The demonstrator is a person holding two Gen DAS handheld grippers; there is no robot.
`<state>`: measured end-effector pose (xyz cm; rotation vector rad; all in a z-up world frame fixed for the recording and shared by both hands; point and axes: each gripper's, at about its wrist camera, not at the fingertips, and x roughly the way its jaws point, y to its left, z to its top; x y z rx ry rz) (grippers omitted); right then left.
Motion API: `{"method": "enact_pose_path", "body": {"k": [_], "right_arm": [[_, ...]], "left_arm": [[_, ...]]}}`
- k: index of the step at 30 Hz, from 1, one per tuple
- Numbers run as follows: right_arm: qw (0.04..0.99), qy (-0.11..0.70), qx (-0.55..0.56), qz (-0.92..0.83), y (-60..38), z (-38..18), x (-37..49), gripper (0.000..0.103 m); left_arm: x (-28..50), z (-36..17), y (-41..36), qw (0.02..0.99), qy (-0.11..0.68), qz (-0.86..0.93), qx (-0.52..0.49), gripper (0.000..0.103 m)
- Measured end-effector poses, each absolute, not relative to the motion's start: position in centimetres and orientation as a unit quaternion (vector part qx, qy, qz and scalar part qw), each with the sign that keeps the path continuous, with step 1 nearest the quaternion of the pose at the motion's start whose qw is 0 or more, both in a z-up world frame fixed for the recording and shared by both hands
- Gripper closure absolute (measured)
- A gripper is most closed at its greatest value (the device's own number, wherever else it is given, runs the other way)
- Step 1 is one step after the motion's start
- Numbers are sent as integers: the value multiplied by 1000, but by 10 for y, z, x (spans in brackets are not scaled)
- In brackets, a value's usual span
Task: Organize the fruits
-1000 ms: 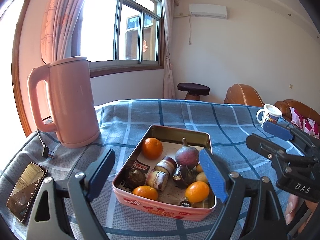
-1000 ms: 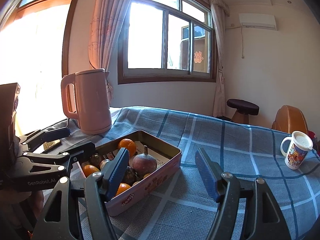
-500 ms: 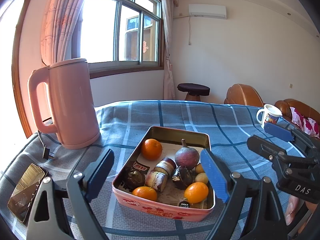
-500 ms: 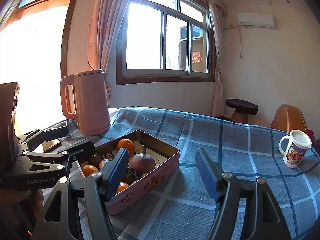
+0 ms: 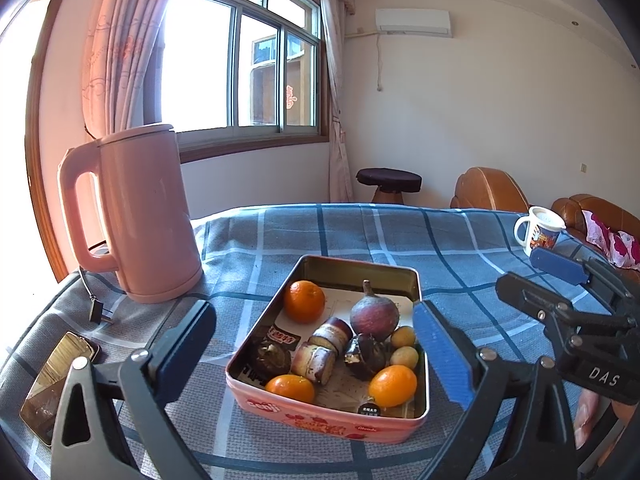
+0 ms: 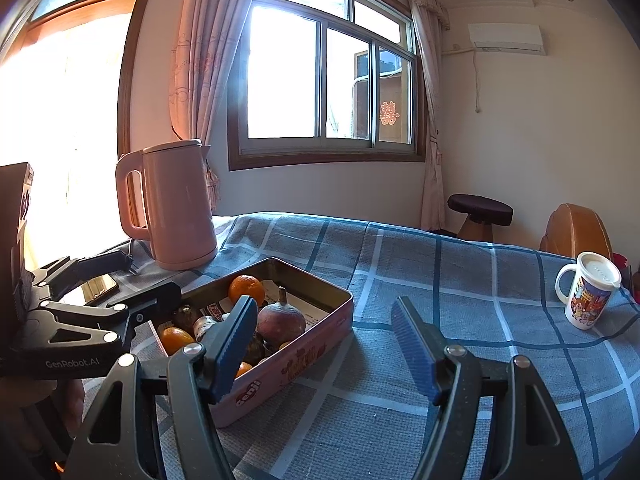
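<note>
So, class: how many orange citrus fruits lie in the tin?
3: one at the back-left of the tin, one front-left, one front-right. Others may be hidden under the pile.

Left gripper (image 5: 316,344) hovers just short of the pink tin (image 5: 328,420), jaws opening, nothing clamped between them; the tin sits in the gap as seen from here. Tin contents: 3 oranges, one at the back left (image 5: 304,301), 1 purple round fruit (image 5: 374,317), 2 small yellow fruits (image 5: 403,346), dark pieces mid-tin. Pink kettle (image 5: 140,216) upright on the blue checked cloth (image 5: 460,248), left of the tin. Phone (image 5: 56,384) at near left. Right gripper (image 5: 556,280) enters from the right, mug (image 5: 539,233) behind it.
</note>
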<state>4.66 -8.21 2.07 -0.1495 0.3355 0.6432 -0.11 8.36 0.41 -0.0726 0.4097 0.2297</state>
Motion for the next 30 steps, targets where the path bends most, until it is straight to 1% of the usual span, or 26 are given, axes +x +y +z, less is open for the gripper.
{"method": "enact_pose_path", "body": {"k": [2,13,30], "right_arm": [[933,162,-72,312,-84,22,47,32],[936,154,-73,309,-88,25,44,32],[934,161,-75,310,-90,21,45,32]], "left_arm": [[-2,6,83,972,201,116,-35,0],[-4,11,84,974,191,115,-46,0],[1,6,79,972,200,117,-35,0]]}}
